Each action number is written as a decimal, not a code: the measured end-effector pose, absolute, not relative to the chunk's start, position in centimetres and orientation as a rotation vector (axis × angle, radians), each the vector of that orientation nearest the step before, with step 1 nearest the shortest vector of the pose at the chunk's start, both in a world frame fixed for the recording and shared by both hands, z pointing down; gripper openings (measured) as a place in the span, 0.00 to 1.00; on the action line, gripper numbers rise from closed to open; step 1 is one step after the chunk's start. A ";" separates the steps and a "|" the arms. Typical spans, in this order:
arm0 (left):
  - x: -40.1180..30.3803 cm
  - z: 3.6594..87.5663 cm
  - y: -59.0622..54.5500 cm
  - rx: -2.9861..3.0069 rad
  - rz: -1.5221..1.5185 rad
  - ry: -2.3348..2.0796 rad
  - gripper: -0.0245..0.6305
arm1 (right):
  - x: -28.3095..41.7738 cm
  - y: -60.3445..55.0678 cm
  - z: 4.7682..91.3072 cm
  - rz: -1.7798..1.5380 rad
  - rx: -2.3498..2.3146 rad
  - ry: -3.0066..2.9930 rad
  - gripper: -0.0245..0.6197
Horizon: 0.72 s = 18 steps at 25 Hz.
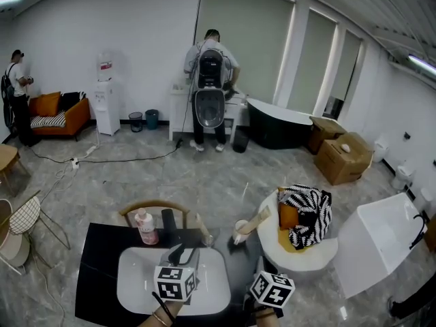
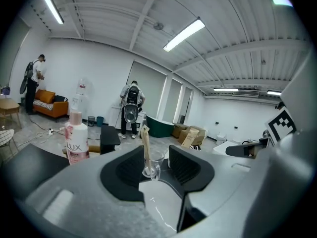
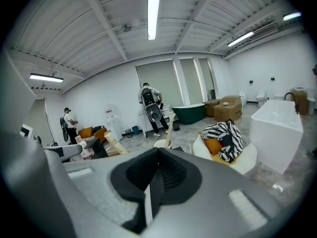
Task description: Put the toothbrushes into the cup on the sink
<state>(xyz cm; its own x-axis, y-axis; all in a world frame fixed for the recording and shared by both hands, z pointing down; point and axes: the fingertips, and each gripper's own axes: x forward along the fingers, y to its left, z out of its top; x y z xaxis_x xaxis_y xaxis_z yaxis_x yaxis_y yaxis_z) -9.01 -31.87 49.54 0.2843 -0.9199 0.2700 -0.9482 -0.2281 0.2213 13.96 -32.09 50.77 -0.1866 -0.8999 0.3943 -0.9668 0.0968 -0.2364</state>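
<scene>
A clear glass cup [image 1: 206,238] stands on the black counter behind the white sink [image 1: 136,278], with a boxed toothbrush [image 2: 145,144] upright in it. To its right a white cup [image 1: 240,231] holds another boxed toothbrush [image 1: 256,220]. My left gripper [image 2: 154,155] is open over the basin, a little short of the glass cup [image 2: 152,166], with nothing pressed between its pads. The right gripper [image 3: 157,155] is shut and empty, short of the white cup [image 3: 161,144] and its toothbrush [image 3: 170,129].
A pink LUX bottle [image 1: 146,227] and a black tap [image 1: 168,220] stand at the sink's back edge. A wooden chair [image 1: 157,206] sits behind the counter. To the right are a round tub with a striped cloth [image 1: 308,216] and a white bathtub [image 1: 381,240]. A person [image 1: 210,90] works far off.
</scene>
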 end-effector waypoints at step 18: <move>-14.7 47.3 -27.6 2.212 0.057 -1.822 0.05 | 10.3 -29.0 48.0 0.583 1.867 -2.259 0.04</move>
